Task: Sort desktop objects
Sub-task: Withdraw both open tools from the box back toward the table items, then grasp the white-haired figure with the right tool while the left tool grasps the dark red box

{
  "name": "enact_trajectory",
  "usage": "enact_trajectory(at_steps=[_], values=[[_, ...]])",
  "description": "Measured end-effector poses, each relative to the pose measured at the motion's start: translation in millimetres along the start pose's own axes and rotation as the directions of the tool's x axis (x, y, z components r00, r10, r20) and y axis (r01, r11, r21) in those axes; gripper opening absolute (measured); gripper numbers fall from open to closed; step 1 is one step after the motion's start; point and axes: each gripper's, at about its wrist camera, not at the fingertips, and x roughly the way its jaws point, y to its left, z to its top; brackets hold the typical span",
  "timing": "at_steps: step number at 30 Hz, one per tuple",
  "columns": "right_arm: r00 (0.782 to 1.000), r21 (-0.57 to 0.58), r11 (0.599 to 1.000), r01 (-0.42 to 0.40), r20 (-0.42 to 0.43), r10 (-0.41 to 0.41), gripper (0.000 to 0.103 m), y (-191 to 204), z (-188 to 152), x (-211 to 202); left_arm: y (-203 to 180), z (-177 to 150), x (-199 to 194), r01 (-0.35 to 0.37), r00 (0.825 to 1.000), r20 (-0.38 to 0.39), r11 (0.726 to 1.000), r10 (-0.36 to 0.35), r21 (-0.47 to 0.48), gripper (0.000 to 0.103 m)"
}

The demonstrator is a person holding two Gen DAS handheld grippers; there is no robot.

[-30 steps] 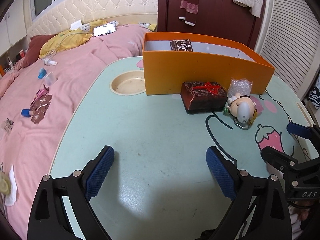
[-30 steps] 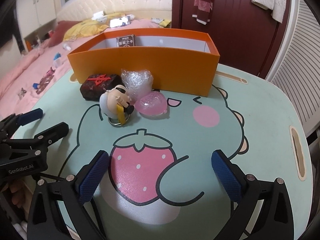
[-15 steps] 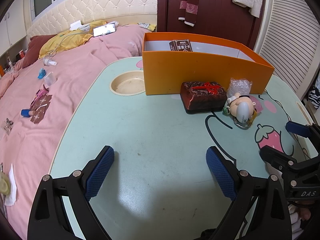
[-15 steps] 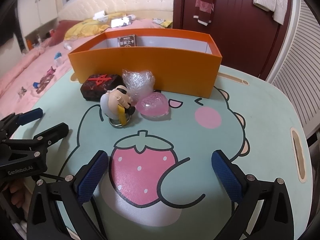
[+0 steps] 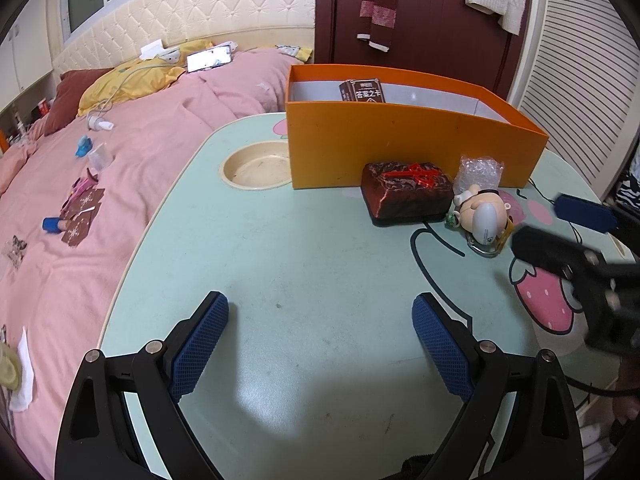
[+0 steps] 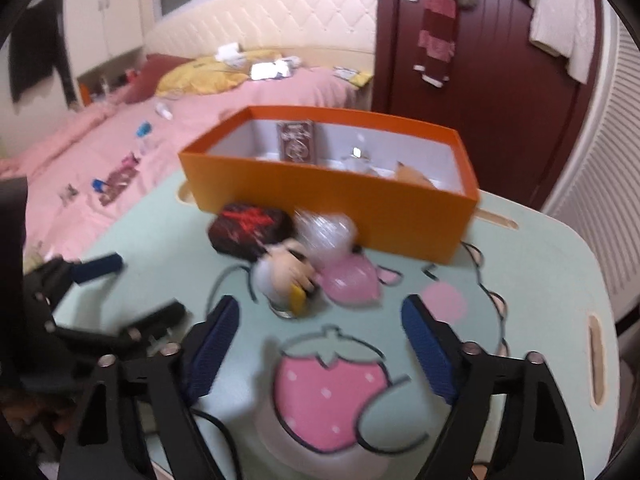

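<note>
On the mint cartoon table (image 5: 300,240), a dark brown block with a red mark (image 5: 408,194), a bubble-wrap bundle (image 5: 480,170) and a small figurine keychain (image 5: 486,216) lie before the orange box (image 5: 400,148). The right wrist view, blurred, also shows a pink translucent piece (image 6: 352,284) beside the figurine (image 6: 286,276). A brown card box (image 6: 296,146) stands inside the orange box (image 6: 328,196). My left gripper (image 5: 320,304) is open over bare table. My right gripper (image 6: 320,312) hovers just short of the figurine, its jaws closing with nothing between them.
A round cup recess (image 5: 256,166) sits in the table left of the box. A pink bed (image 5: 140,140) with small items scattered on it lies beyond the table's left edge. A dark red door (image 5: 432,20) stands behind the box. Slot handles cut the table's right rim (image 6: 596,364).
My right gripper rose and moved toward the figurine, and its jaws narrowed. Its view is now blurred. The left gripper and the objects stayed put.
</note>
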Motion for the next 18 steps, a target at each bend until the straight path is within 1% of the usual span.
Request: enact_trajectory(at_steps=[5,7,8,9,11,14,18], values=[[0.999,-0.025,0.999,-0.040,0.008,0.041,0.067,9,14,13,7,-1,-2,-0.009,1.000,0.008,0.999,0.009,-0.031,0.094],[0.999,-0.040,0.998,-0.049,-0.013,0.049,0.055,12,18,23,10,0,-5,-0.003,1.000,0.021,0.999,0.004,-0.047,0.094],[0.998,-0.040,0.998,-0.052,-0.033,0.051,0.043,13,18,29,11,0,-8,-0.001,0.999,0.037,0.999,0.003,-0.047,0.094],[0.997,-0.040,0.997,-0.059,-0.059,0.056,0.037,13,18,35,12,1,-11,0.001,0.999,0.054,0.999,0.001,-0.046,0.094],[0.992,-0.044,0.996,-0.073,-0.108,0.068,0.034,15,16,46,12,3,-16,0.001,0.997,0.080,0.999,0.003,-0.038,0.094],[0.993,-0.088,0.994,-0.069,-0.099,0.060,0.032,22,10,44,12,7,-22,0.001,0.994,0.106,1.000,0.001,-0.018,0.094],[0.988,-0.035,0.990,-0.134,-0.082,0.131,0.032,19,2,33,15,12,-28,0.023,0.992,0.121,0.999,-0.020,-0.026,0.093]])
